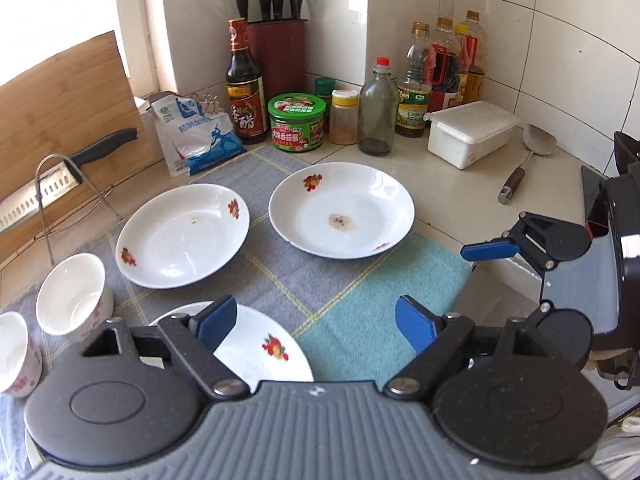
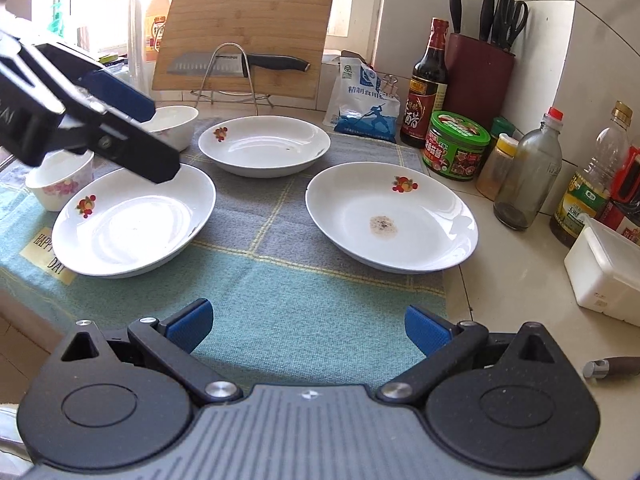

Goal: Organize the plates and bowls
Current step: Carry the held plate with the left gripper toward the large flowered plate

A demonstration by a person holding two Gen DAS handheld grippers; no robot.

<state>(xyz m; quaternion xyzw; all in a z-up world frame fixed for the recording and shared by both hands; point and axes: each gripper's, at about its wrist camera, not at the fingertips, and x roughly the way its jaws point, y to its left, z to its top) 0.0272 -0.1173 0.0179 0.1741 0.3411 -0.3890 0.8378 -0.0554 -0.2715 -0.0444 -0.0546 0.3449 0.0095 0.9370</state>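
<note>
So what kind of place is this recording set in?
Most likely a home kitchen counter. A knife block stands in the white-tiled corner, vinegar and oil bottles crowd the wall, and a cleaver hangs on a rack before a bamboo cutting board, behind three floral plates.

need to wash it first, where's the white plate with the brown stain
In both wrist views the stained white plate sits at the right edge of the checked cloth, just before the green-lidded jar.

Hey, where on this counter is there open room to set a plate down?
The teal part of the cloth in front of the stained plate and beside the near plate is bare. The back wall is crowded with the bottles and jar.
</note>
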